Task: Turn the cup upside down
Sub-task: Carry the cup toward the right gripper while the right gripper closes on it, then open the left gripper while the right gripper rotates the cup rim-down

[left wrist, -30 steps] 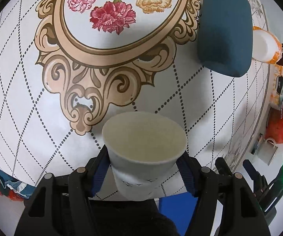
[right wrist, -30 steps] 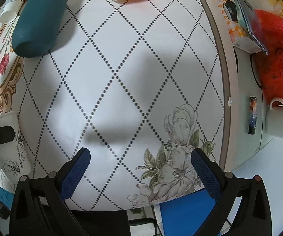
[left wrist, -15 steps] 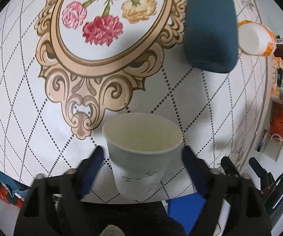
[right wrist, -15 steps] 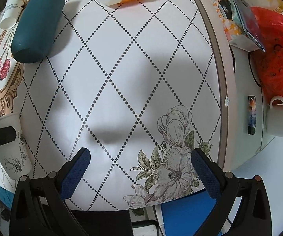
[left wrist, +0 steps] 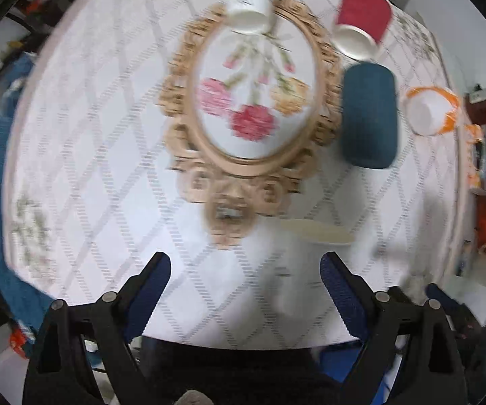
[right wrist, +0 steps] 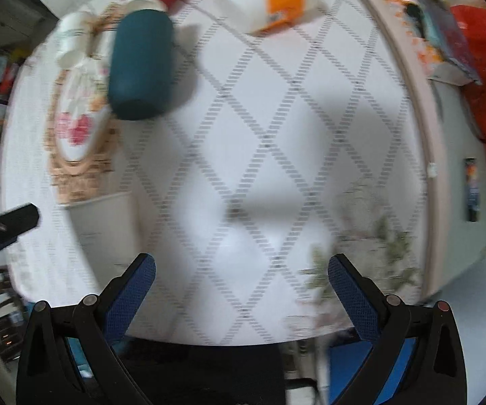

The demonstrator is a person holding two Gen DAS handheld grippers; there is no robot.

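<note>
left hand-held gripper (left wrist: 244, 270) is sitting open, jaws spread wide with nothing between them. the white paper cup (left wrist: 310, 256) is standing mouth-up on the tabletop (left wrist: 107, 168), just beside the right fingertip, near the front edge and in front of the dark teal bottle (left wrist: 367, 118). right hand-held gripper (right wrist: 241, 270) is also hanging open and empty, cup (right wrist: 104, 233) off to its left. both views are motion-blurred.

bright, even light, heavy motion blur throughout, soft shadows, fisheye bending at dark edges
</note>
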